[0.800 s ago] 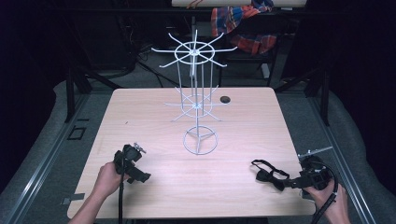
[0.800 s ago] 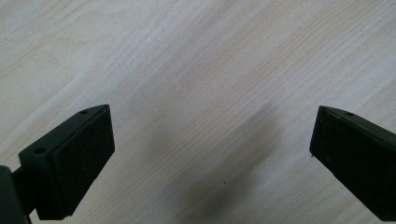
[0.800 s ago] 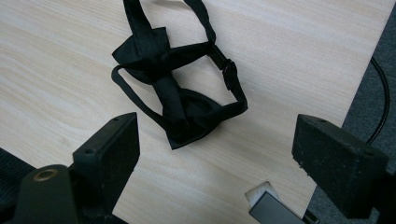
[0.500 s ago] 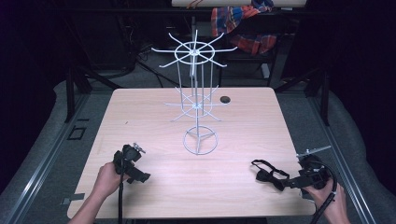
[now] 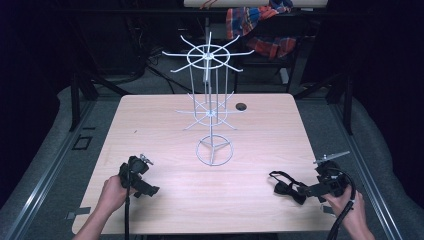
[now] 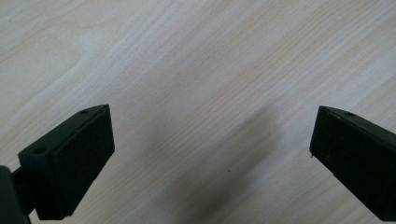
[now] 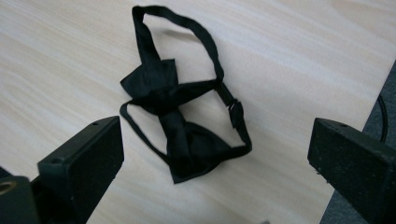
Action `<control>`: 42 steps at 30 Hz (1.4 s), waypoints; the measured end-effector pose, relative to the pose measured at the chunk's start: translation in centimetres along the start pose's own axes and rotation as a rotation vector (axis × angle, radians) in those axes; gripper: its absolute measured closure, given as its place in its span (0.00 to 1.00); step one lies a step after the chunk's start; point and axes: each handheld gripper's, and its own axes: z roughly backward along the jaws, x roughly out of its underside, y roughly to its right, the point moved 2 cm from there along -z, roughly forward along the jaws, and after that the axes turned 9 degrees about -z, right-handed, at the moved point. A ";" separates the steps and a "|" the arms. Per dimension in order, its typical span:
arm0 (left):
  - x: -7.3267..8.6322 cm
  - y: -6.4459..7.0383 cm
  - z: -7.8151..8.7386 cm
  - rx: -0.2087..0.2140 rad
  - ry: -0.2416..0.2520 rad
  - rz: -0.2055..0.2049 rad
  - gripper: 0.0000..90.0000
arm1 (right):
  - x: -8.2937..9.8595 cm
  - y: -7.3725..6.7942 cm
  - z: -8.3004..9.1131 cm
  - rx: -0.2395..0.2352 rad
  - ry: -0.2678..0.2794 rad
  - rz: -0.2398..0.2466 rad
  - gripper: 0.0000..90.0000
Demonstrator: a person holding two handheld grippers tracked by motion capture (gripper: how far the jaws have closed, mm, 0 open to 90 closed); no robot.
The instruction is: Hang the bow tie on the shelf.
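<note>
A pale wooden table (image 5: 165,130) seen from above, with a person's forearms entering from the six o'clock edge; each hand holds a black two-jaw gripper. The right gripper (image 5: 306,190) sits low near the table's five o'clock corner, its jaws spread wide apart and aimed toward nine o'clock at a black bow tie (image 5: 286,185) lying just in front of them; the wide spread and the close aim suggest a pick-up being lined up, with nothing clamped yet. In the right gripper view the bow tie (image 7: 180,126) lies flat on the wood between and beyond the two jaws, near the table's edge. The left gripper (image 5: 149,189) rests near the seven o'clock corner, well apart from the bow tie; in the left gripper view its jaws also stand wide apart over bare wood, holding nothing; it seems parked out of the way. At the table's centre stands a white wire display stand (image 5: 210,107) with a ring base and two tiers of radiating hooks, all empty; it looks like a likely hanging place for the tie. The bow tie is matte black fabric, soft and crumpled, its wings folded unevenly; a thin strap with a small clasp loops loosely around it. A small dark round object (image 5: 241,106) lies toward twelve o'clock.
</note>
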 end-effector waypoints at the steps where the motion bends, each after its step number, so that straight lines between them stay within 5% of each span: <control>1: 0.0 0.0 0.0 0.000 0.000 0.000 0.00 | 0.0 0.0 0.0 0.000 0.000 0.000 0.04; 13: 0.2 -0.2 -0.1 -0.007 -0.005 0.014 0.00 | -2.1 0.4 -2.5 0.059 -0.053 0.061 0.19; 17: 0.1 -0.1 -0.1 -0.004 -0.003 0.018 0.00 | -2.6 0.6 -3.9 0.063 -0.113 0.057 0.43; 32: 0.0 -0.1 -0.2 -0.010 -0.014 0.007 0.00 | -2.6 0.1 -5.3 0.140 -0.191 0.126 0.83; 33: 0.0 -0.1 -0.2 -0.010 -0.012 0.006 0.00 | -2.5 0.0 -5.4 0.137 -0.208 0.134 0.93; 39: -0.1 0.0 -0.1 -0.009 -0.014 -0.004 0.00 | -2.4 -0.3 -4.8 0.146 -0.185 0.136 0.97; 42: -0.2 0.0 -0.1 -0.012 -0.012 -0.007 0.00 | -2.5 -0.5 -3.9 0.150 -0.130 0.139 0.97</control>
